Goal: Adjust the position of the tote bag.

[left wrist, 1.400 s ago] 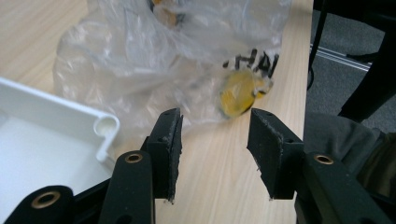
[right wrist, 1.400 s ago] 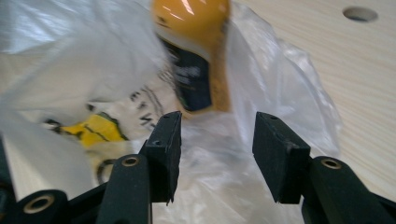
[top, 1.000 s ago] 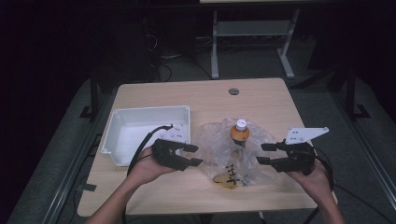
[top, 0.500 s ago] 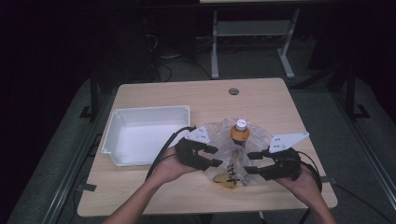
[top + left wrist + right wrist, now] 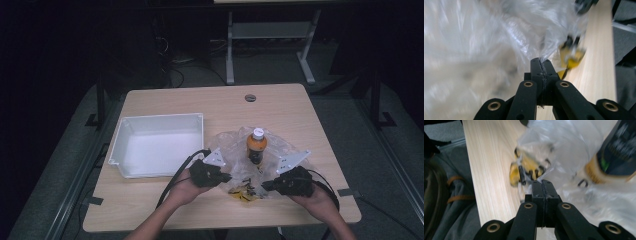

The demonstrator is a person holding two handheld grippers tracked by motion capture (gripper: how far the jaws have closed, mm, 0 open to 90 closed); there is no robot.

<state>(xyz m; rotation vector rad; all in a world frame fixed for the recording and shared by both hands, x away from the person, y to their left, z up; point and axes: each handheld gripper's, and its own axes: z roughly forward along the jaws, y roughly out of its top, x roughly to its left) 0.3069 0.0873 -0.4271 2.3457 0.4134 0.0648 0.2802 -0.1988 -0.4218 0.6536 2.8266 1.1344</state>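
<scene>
Plastic bag [image 5: 240, 165], clear and crumpled, lies at the near middle of my table [image 5: 280, 105] with an orange bottle [image 5: 256, 146] upright in it. I have my left gripper [image 5: 226, 177] and right gripper [image 5: 266, 185] each pinched fully closed on the film at its near edge. White bin [image 5: 157, 145] sits just left of the bag.

A light wooden table [image 5: 165, 210] with a round cable hole [image 5: 250, 97] stands on grey carpet [image 5: 380, 165]. Behind it, in a dark room, a white metal stand [image 5: 265, 37] rises from the floor, cables [image 5: 177, 62] lying beside it.
</scene>
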